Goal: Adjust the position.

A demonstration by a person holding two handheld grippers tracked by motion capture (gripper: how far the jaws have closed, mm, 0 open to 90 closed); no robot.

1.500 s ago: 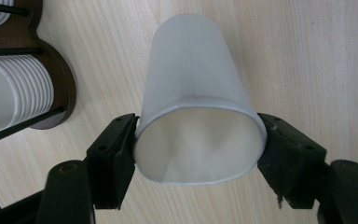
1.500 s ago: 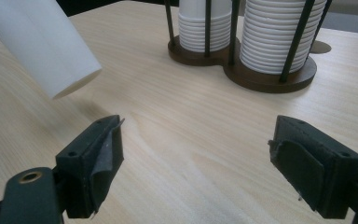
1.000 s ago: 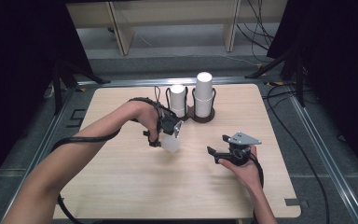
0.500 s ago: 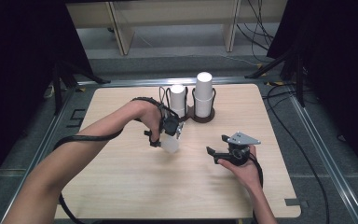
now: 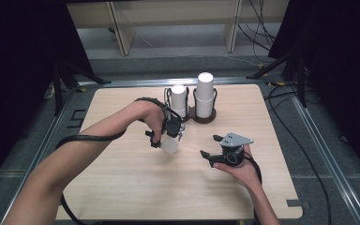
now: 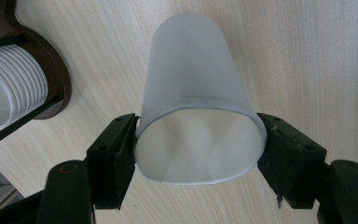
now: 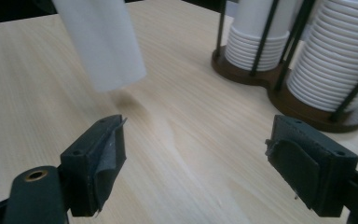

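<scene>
Reaching in from the near left, the person's forearm bends at the wrist so the left gripper [image 5: 168,136] points down at the table [image 5: 122,178]. Its jaws clamp the rim of a white paper cup [image 6: 196,88], squeezing the mouth into an oval; the cup hangs just above the wood near the middle of the table, in front of the dark cup holder [image 5: 201,118] with its two stacks of cups [image 5: 205,93]. The right gripper [image 5: 207,156] lies level in an upturned palm, well right of the cup, jaws apart with nothing between them; they have just been closing a little. Compared with a second ago, both hands sit where they were, cup held the same.
</scene>
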